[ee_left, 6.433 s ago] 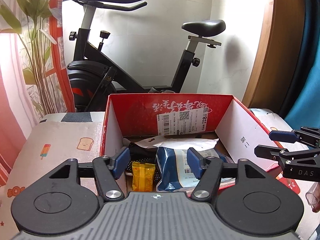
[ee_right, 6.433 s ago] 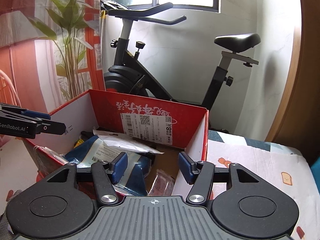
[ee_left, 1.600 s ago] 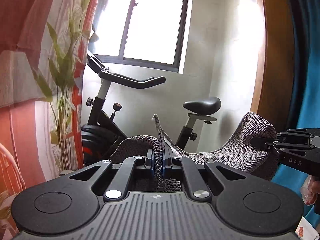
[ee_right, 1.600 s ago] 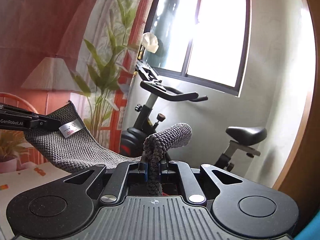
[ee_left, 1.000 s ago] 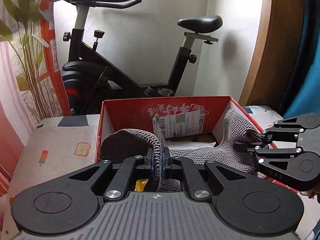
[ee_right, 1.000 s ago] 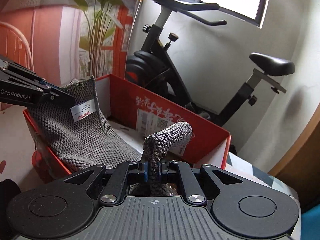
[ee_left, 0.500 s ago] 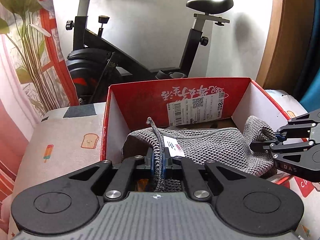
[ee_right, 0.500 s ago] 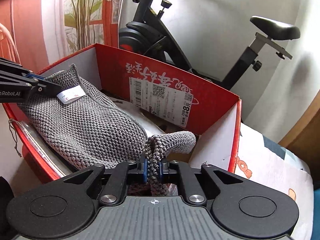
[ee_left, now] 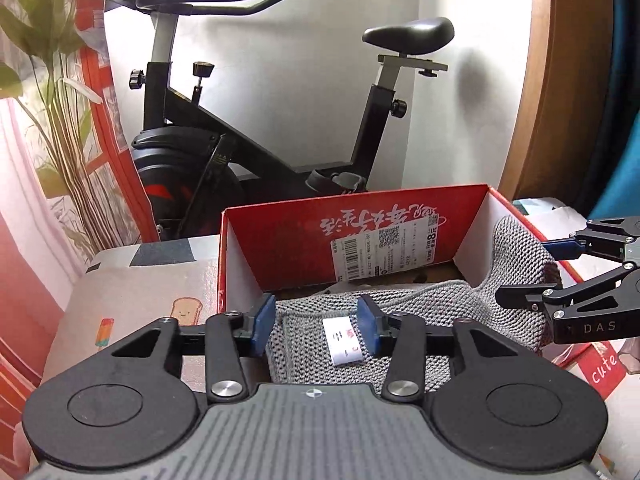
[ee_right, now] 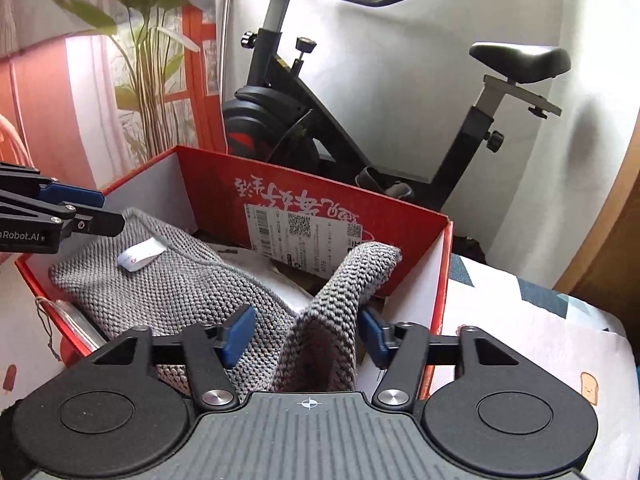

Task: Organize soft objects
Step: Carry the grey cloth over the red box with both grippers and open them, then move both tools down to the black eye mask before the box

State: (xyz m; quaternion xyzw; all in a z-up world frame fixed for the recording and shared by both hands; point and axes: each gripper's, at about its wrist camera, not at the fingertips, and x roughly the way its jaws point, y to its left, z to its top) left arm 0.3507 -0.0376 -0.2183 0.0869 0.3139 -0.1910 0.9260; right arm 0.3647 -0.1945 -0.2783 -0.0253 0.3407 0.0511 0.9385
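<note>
Grey knitted cloth [ee_left: 404, 308] lying in the red cardboard box [ee_left: 288, 240], one corner draped over its right wall. Left gripper [ee_left: 316, 322] and right gripper [ee_right: 304, 334] just opening, pads clear. Placement essentially done; withdrawing left.

One knit cloth [ee_left: 420, 304], one red box [ee_left: 280, 240]

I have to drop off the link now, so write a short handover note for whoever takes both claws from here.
Left claw: open, jaws just parted, apart from the grey knit cloth lying between them, label end.
Right claw: open, jaws just parted; the cloth's other end stands up between them, unpinched.
Cloth: lying in the red box, its right end draped up on the box's right wall.
Done: cloth lowered into the box and released.
Left: back both claws out, tuck the raised end down if needed, then look for other soft items.
</note>
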